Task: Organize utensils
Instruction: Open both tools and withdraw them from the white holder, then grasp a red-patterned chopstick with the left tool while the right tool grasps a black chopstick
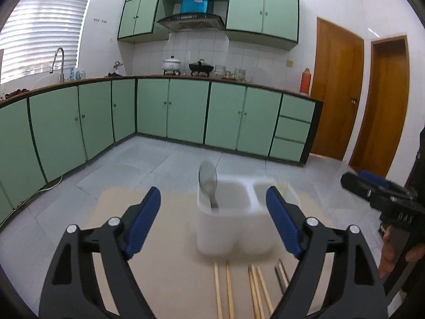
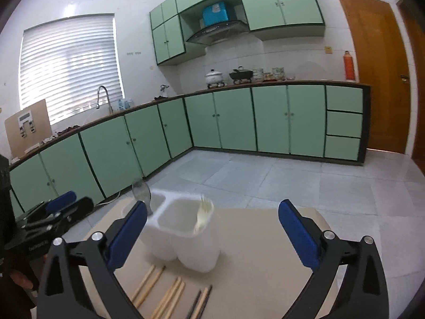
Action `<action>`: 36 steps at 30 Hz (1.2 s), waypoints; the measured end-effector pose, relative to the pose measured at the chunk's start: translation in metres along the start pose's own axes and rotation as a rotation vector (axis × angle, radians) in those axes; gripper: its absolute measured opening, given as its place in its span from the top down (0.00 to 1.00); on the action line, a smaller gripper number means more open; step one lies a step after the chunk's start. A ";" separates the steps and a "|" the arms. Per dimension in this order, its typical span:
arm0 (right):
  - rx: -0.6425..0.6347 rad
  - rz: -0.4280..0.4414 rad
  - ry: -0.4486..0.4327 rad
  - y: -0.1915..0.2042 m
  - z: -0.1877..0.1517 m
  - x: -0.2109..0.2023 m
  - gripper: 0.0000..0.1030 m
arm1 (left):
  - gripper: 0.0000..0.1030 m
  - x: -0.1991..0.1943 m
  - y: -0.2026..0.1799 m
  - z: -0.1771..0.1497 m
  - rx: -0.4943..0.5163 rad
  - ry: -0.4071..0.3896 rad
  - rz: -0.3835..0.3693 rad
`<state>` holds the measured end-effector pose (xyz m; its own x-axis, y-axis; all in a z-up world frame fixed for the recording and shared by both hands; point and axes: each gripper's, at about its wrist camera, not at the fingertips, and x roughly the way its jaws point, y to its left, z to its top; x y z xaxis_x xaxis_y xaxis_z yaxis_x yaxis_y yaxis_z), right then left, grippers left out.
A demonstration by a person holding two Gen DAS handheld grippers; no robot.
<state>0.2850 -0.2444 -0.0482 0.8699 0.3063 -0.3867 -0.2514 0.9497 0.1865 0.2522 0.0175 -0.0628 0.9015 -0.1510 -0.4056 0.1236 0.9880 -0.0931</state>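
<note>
A white two-compartment utensil holder (image 1: pixel 233 226) (image 2: pixel 183 236) stands on a beige table (image 1: pixel 164 273) (image 2: pixel 255 273). A metal spoon (image 1: pixel 208 183) (image 2: pixel 142 194) stands in its left compartment. A pale fork-like utensil (image 2: pixel 203 215) sits in the right compartment. Several wooden chopsticks (image 1: pixel 255 289) (image 2: pixel 170 296) and a dark pair (image 1: pixel 281 275) (image 2: pixel 199 303) lie on the table in front of the holder. My left gripper (image 1: pixel 213 210) is open and empty, above the table facing the holder. My right gripper (image 2: pixel 212 226) is open and empty, to the right of the holder; it also shows in the left wrist view (image 1: pixel 377 191).
The table's far edge drops to a tiled floor (image 1: pixel 148 164). Green cabinets (image 1: pixel 186 111) line the walls behind. A wooden door (image 1: pixel 334 90) stands at the right. The left gripper appears at the left edge of the right wrist view (image 2: pixel 58 210).
</note>
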 end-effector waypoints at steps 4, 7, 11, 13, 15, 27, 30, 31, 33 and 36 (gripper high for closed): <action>0.002 -0.022 0.051 0.002 -0.030 -0.018 0.06 | 0.21 -0.018 0.000 -0.029 0.015 0.053 0.013; 0.015 -0.032 0.086 0.003 -0.052 -0.030 0.06 | 0.21 -0.027 0.001 -0.052 0.032 0.107 0.020; 0.001 -0.053 0.143 0.008 -0.084 -0.048 0.06 | 0.21 -0.039 0.005 -0.080 0.039 0.189 0.022; -0.005 -0.061 0.168 0.011 -0.098 -0.056 0.07 | 0.21 -0.046 0.006 -0.095 0.048 0.231 0.027; 0.006 -0.064 0.193 0.009 -0.109 -0.062 0.10 | 0.21 -0.050 0.008 -0.108 0.053 0.265 0.034; -0.010 -0.034 0.340 0.035 -0.167 -0.094 0.46 | 0.30 -0.072 0.007 -0.157 0.060 0.412 0.044; -0.016 -0.025 0.363 0.040 -0.179 -0.100 0.49 | 0.33 -0.074 0.007 -0.162 0.048 0.431 0.041; -0.016 -0.024 0.370 0.041 -0.182 -0.101 0.51 | 0.34 -0.076 0.007 -0.165 0.046 0.436 0.045; -0.008 -0.019 0.390 0.041 -0.188 -0.102 0.55 | 0.35 -0.076 0.006 -0.168 0.041 0.445 0.048; -0.006 -0.015 0.405 0.043 -0.194 -0.102 0.58 | 0.37 -0.077 0.004 -0.172 0.042 0.456 0.049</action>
<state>0.1032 -0.2223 -0.1759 0.6359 0.2918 -0.7144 -0.2434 0.9543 0.1732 0.1118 0.0277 -0.1884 0.6333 -0.0947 -0.7681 0.1106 0.9934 -0.0313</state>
